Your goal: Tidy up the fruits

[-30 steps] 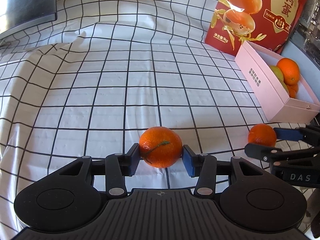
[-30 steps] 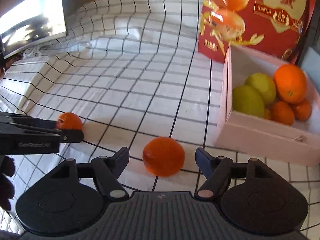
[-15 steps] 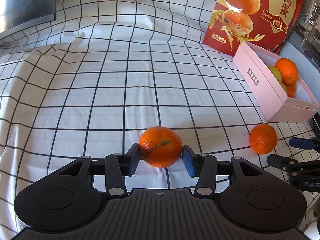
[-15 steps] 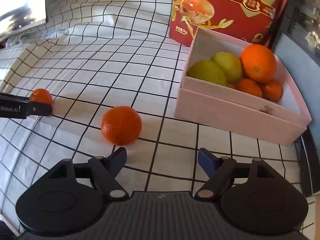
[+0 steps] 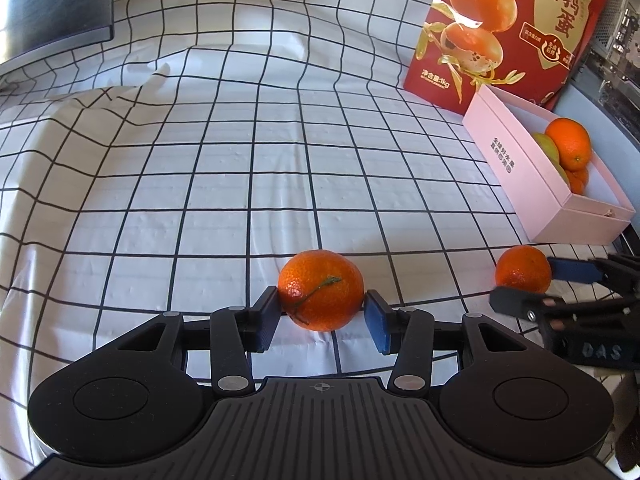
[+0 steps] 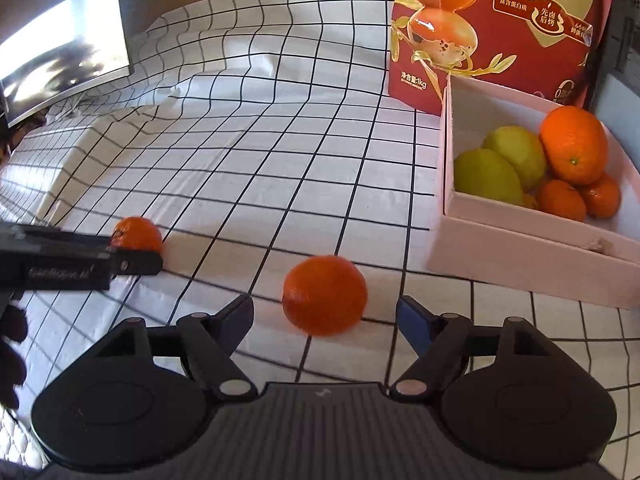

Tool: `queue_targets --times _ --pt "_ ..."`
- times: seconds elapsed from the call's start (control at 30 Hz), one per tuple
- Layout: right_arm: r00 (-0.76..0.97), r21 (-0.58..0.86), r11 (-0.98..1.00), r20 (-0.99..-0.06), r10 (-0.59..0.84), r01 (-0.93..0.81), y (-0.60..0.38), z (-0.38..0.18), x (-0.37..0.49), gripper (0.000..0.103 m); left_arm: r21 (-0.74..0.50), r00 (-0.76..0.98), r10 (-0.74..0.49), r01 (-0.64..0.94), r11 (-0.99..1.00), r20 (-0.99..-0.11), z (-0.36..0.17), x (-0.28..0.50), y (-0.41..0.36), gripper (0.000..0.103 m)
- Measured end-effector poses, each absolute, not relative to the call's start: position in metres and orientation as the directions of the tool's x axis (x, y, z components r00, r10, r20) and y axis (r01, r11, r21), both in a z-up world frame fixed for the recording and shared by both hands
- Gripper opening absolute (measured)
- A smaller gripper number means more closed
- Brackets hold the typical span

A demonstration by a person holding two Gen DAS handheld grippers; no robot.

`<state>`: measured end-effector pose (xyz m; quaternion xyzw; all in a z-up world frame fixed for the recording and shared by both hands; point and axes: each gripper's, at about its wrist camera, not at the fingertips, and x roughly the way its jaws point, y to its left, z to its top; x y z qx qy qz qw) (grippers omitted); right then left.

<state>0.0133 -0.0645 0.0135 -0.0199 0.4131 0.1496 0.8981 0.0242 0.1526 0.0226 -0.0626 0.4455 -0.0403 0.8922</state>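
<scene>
Left wrist view: my left gripper clamps a stemmed mandarin on the checked cloth. My right gripper, jaws apart after opening wider, flanks another mandarin untouched.

A white cloth with a black grid covers the worktop, rumpled at the far left. A red printed food pouch stands upright behind; a dark monitor glows at left.

— What do the tools look like?
— The left gripper is matte black plastic with silver screws and blue pads.
— And the other?
— The right gripper: same, ribbed housing.
</scene>
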Motion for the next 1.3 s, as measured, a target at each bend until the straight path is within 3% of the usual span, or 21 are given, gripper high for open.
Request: queue_targets --times 0.07,0.1,0.13,0.17,0.7,0.97,1.3 --pt "0.619 0.085 0.956 -0.745 0.248 -0.28 -0.063 0.013 0.018 0.071 -0.151 0.602 -0.131 0.018 0.988 -0.788 0.023 0.023 0.153 0.051" --pt "0.619 0.077 0.956 -0.747 0.243 -0.282 -0.061 0.013 0.019 0.064 -0.152 0.603 -0.132 0.017 0.988 -0.787 0.022 0.023 0.153 0.051" --pt "0.617 0.064 0.956 -0.752 0.234 -0.285 -0.06 0.012 0.02 0.047 -0.155 0.605 -0.133 0.017 0.988 -0.785 0.022 0.022 0.154 0.05" --pt "0.611 0.054 0.955 -0.758 0.228 -0.291 -0.058 0.013 0.021 0.045 -0.157 0.606 -0.134 0.015 0.988 -0.784 0.022 0.022 0.154 0.05" --pt "0.612 0.022 0.959 -0.765 0.199 -0.284 -0.071 0.016 -0.008 0.045 -0.064 0.63 -0.097 0.075 0.995 -0.771 0.021 0.034 0.15 0.053" --pt "0.609 0.063 0.961 -0.762 0.221 -0.27 -0.076 0.012 -0.014 0.063 -0.062 0.616 -0.12 0.115 0.991 -0.779 0.018 0.035 0.148 0.052" --pt "0.643 0.016 0.969 -0.745 0.177 -0.248 -0.073 0.006 -0.008 0.063 -0.143 0.583 -0.229 0.19 0.971 -0.779 0.03 0.02 0.133 0.051"
